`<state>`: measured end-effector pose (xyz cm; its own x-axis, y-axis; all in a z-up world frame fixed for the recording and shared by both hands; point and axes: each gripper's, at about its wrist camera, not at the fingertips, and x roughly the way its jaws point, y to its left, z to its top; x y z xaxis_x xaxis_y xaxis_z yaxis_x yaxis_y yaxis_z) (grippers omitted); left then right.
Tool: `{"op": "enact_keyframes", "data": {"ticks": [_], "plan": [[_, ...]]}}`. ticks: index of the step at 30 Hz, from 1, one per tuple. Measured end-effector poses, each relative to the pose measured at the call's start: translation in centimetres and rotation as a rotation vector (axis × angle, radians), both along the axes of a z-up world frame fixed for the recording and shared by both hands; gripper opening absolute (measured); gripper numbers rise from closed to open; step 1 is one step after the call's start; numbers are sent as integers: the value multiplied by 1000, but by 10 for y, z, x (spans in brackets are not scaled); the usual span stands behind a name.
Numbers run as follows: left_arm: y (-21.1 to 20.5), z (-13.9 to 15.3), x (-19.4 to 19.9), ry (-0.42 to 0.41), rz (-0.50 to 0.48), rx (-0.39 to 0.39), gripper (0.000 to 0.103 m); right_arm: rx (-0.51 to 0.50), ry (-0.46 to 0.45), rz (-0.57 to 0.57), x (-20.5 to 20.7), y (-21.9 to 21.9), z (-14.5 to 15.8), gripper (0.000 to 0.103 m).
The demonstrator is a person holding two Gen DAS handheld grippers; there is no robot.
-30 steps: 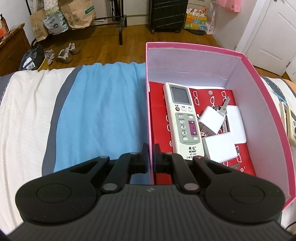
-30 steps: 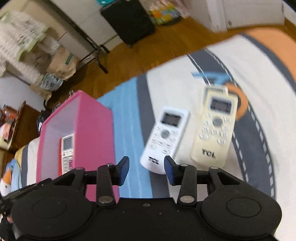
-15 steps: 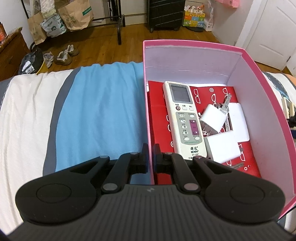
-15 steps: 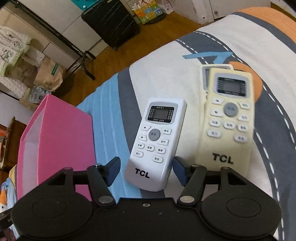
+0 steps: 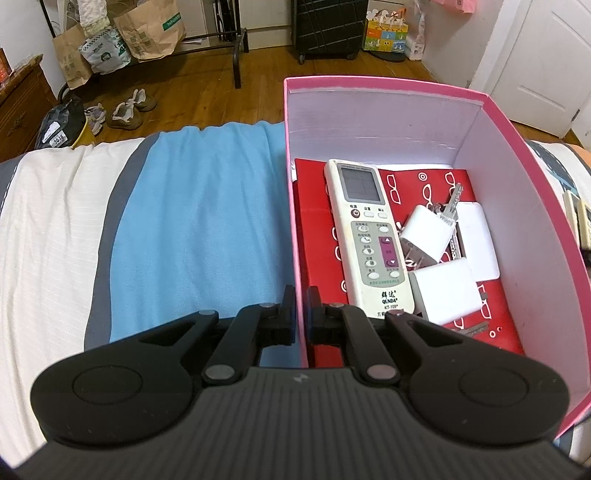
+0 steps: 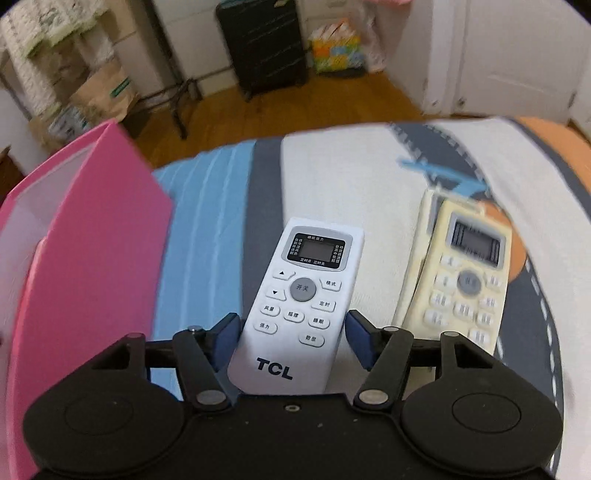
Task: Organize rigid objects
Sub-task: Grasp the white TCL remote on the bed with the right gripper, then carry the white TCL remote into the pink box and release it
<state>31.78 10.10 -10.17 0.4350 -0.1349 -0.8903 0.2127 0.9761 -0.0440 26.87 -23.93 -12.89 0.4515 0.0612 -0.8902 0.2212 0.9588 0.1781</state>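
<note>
A pink box [image 5: 495,110] stands on the bed. Inside lie a white QUNDA remote [image 5: 369,229], white chargers [image 5: 428,236] and keys [image 5: 453,201] on a red card. My left gripper [image 5: 301,312] is shut on the box's left wall [image 5: 295,236]. In the right wrist view a white TCL remote [image 6: 299,302] lies on the bedcover, its lower end between the fingers of my open right gripper [image 6: 291,339]. A yellowed TCL remote [image 6: 465,273] lies to its right on top of another remote. The pink box [image 6: 92,229] is at the left.
The bedcover has blue [image 5: 199,229], grey and white stripes. Beyond the bed's far edge are a wooden floor, shoes [image 5: 127,110], paper bags [image 5: 147,29], a black suitcase [image 6: 262,44] and a white door [image 5: 546,62].
My right gripper has moved forward and opened wider, so the white TCL remote now sits between its fingers. The left gripper keeps its hold on the box wall.
</note>
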Motion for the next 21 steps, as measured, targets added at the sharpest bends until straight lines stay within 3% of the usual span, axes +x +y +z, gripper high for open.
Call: {"op": "enact_keyframes", "data": {"ticks": [3, 5, 10, 13, 18, 21], "plan": [[0, -1, 0, 1, 0, -2, 5, 74, 97, 105, -12, 6, 3, 68], [0, -1, 0, -1, 0, -2, 5, 46, 128, 155, -19, 15, 2, 68], [0, -5, -1, -15, 8, -1, 3, -50, 100, 182, -12, 27, -5, 74], [2, -4, -1, -8, 14, -12, 4, -111, 46, 198, -13, 32, -6, 67], [3, -4, -1, -9, 7, -9, 4, -137, 19, 191, -28, 28, 6, 62], [5, -4, 0, -6, 9, -15, 4, -103, -22, 171, -38, 24, 22, 62]]}}
